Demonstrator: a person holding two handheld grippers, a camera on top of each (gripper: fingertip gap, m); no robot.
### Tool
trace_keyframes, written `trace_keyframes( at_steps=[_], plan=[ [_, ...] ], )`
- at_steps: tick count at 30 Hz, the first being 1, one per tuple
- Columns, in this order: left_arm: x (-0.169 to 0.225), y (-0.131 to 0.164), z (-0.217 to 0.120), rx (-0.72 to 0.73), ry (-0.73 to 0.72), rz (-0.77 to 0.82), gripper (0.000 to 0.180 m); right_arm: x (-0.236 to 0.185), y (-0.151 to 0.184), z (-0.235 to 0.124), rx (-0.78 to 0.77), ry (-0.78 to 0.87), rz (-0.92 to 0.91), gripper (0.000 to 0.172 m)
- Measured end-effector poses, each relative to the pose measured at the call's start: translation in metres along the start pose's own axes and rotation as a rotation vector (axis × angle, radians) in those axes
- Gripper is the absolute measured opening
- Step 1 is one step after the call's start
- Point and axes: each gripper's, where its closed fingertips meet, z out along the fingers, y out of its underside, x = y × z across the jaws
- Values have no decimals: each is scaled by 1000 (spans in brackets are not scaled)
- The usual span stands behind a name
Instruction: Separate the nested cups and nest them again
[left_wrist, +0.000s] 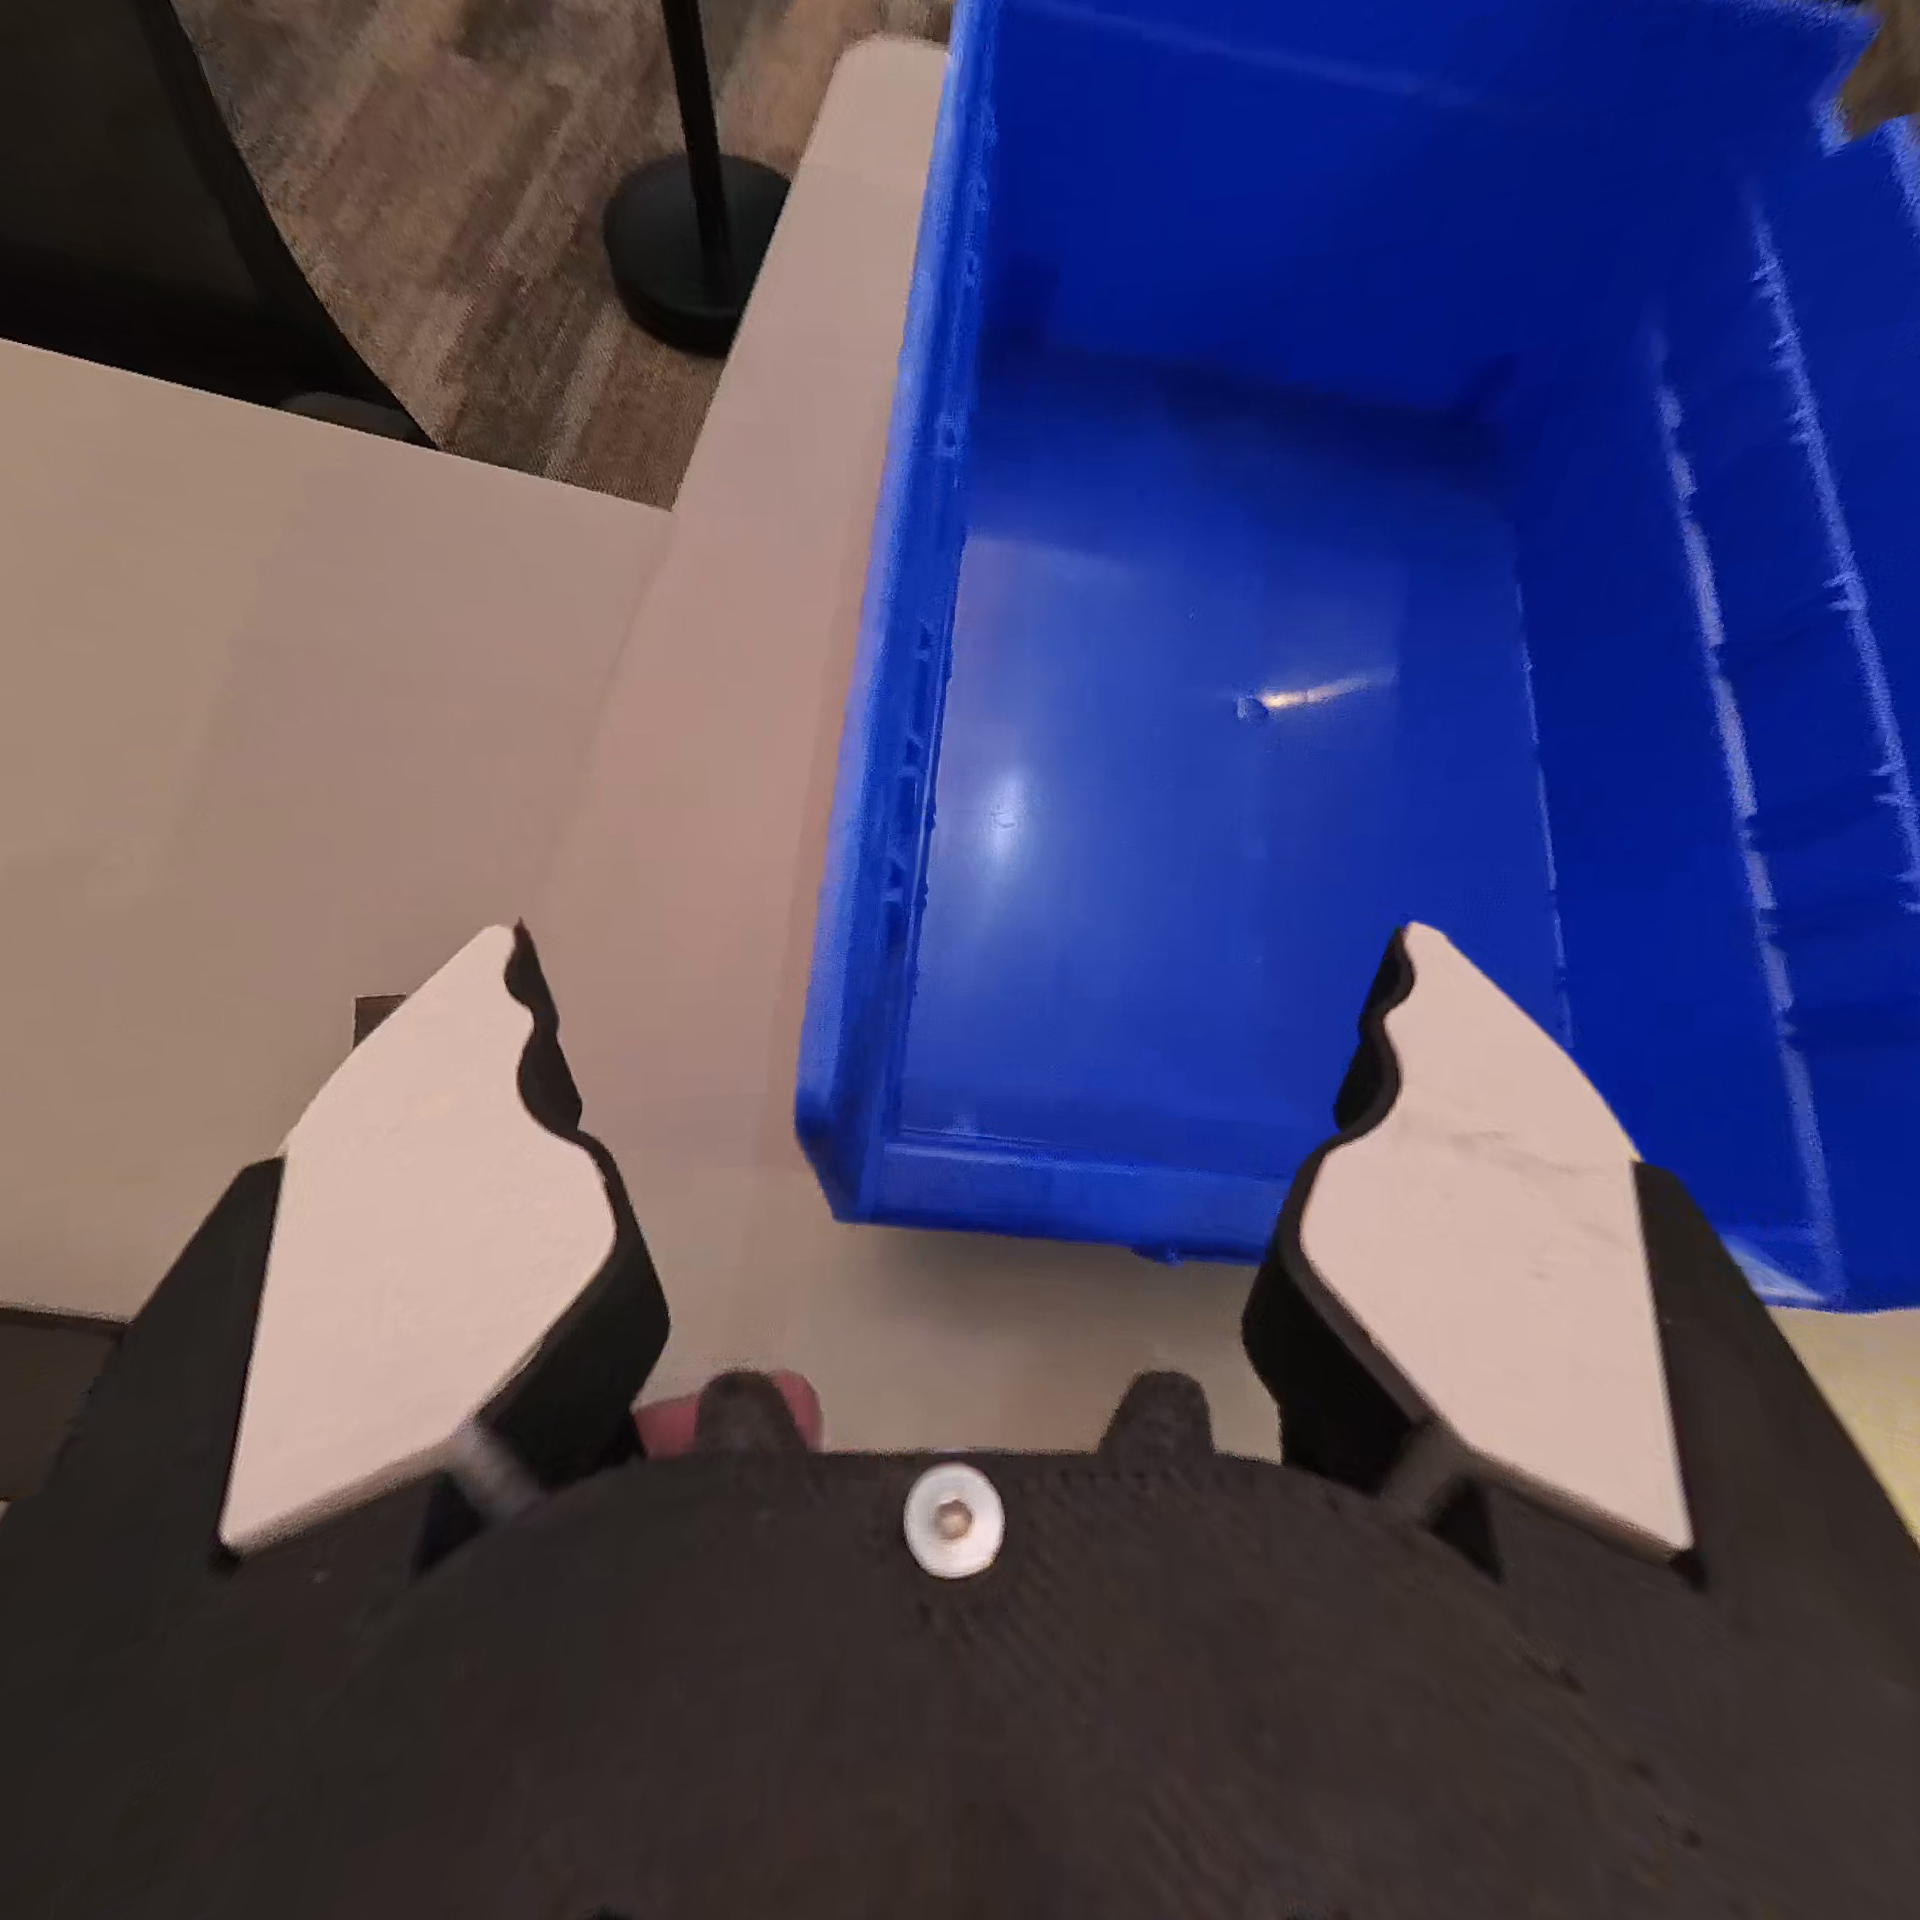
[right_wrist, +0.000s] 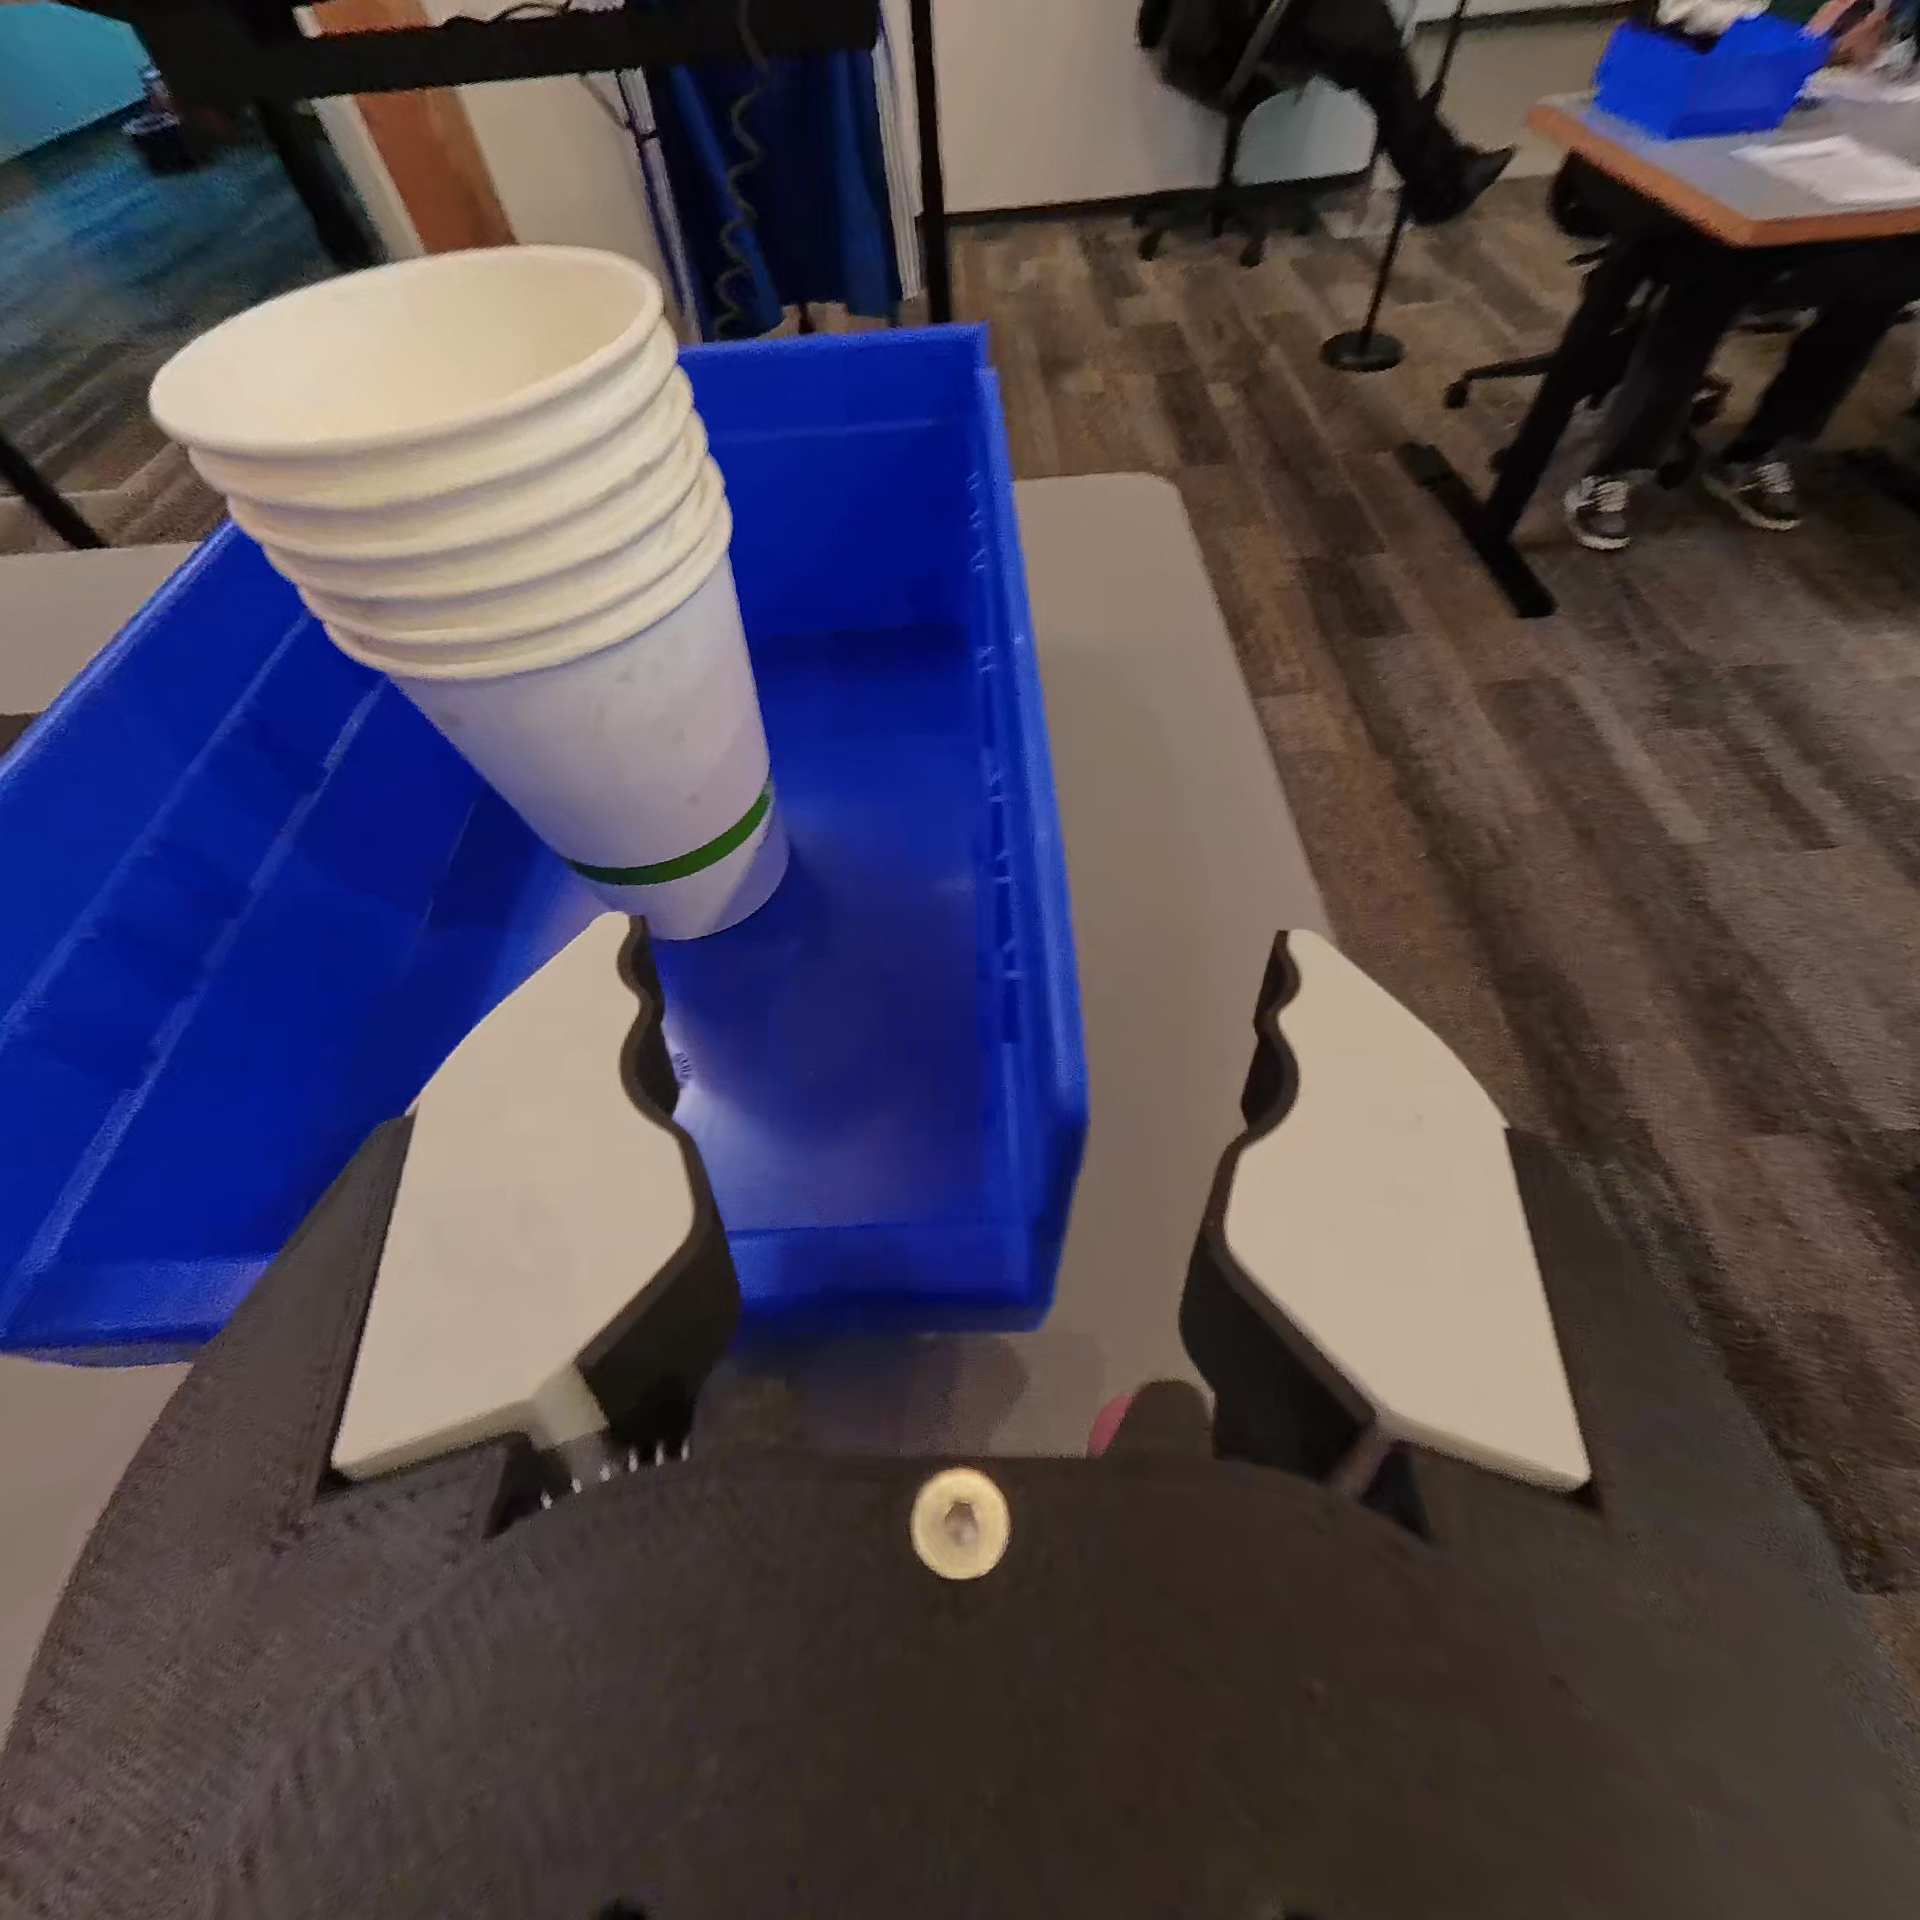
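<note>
Cups (right_wrist: 488, 540): your nested white stack stands upright in the blue bin (right_wrist: 1023, 831) on the table (right_wrist: 1164, 727). Your right tool (right_wrist: 956, 940) hangs released just beside its base, gripping nothing. Your left tool (left_wrist: 961, 930) is spread wide, bare, over the bin's near end.

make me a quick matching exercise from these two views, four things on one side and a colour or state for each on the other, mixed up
Things:
1. stack of cups
2. bin
3. right hand-held gripper
4. table

Descriptions:
A. blue, on the table
B. white with a green band, nested, standing in the bin
C. grey, under the bin
D. jaws apart, nothing between them

Pairs: 1-B, 2-A, 3-D, 4-C
</note>
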Motion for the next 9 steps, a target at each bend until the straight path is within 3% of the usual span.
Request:
trace_keyframes(
  at_steps=[5, 9],
  plan=[
    [4, 3, 22, -59, 24, 14, 134, -11, 10, 16, -22, -19, 25, 100],
    [8, 10, 34, -109, 54, 21, 107, -5, 9, 18, -14, 17, 26, 90]
  ],
)
